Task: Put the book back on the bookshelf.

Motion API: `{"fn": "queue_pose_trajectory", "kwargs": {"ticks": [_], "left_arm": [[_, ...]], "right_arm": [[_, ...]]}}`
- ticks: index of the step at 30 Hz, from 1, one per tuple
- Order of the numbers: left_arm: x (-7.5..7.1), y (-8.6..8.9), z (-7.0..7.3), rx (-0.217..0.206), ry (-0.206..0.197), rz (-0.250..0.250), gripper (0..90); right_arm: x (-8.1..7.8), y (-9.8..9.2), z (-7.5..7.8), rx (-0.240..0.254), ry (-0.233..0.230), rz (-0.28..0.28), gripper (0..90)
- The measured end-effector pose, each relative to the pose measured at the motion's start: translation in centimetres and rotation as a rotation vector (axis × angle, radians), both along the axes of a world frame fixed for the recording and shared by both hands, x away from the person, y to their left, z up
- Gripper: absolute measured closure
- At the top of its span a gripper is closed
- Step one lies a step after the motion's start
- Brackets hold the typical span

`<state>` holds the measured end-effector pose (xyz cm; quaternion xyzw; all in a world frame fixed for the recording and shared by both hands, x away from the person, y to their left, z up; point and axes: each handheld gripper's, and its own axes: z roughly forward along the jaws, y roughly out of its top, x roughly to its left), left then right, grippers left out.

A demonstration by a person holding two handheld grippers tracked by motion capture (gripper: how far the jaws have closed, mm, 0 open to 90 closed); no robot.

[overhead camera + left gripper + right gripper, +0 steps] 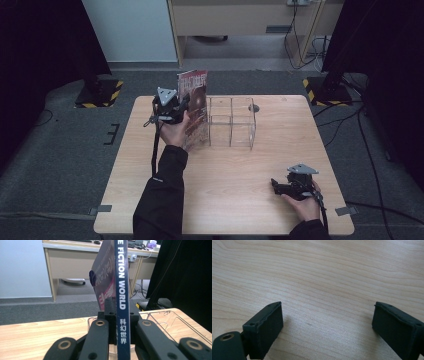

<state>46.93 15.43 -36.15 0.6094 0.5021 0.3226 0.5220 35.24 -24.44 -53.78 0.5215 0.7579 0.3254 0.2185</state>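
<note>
Wooden table (230, 200); grey carpet floor (65, 165); wooden desk (240, 20) behind; hazard-striped stand bases (100, 92).

The thin upright magazine (122, 302) has a dark blue spine with white lettering and a purple-and-pink back cover (reddish-brown front). The clear plastic divider rack (231, 121) is colourless. The pale wooden table (235, 200) shows wavy grain. Both 2-jaw grippers, left (186, 102) and right (273, 183), are black.

lab: black curtains (40, 45), taped stands (100, 92).
</note>
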Motion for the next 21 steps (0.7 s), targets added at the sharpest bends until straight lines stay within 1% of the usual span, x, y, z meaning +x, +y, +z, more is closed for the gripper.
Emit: {"fn": "queue_pose_trajectory", "kwargs": {"ticks": [3,5,6,7,9,14,21], "left_arm": [[-0.1,0.1,-0.6,-0.012,-0.004,0.004,83.6],[-0.2,0.3,-1.1,-0.031,-0.006,0.006,83.6],[-0.2,0.3,-1.1,-0.031,-0.006,0.006,83.5],[-0.4,0.6,-1.6,-0.057,-0.014,0.003,83.6],[-0.6,0.9,-1.8,-0.076,-0.018,-0.002,83.5],[-1.2,1.4,-2.0,-0.077,-0.019,-0.009,83.4],[-2.1,2.4,-2.3,-0.067,-0.001,-0.034,83.2]], "right_arm": [[0.0,0.0,0.0,0.000,0.000,0.000,10.0],[0.0,0.0,0.0,0.000,0.000,0.000,10.1],[0.0,0.0,0.0,0.000,0.000,0.000,10.1],[0.0,0.0,0.0,0.000,0.000,0.000,10.1],[0.0,0.0,0.0,0.000,0.000,0.000,10.0],[0.0,0.0,0.0,0.000,-0.001,-0.001,10.1],[0.0,0.0,0.0,0.000,-0.001,-0.001,10.1]]}}
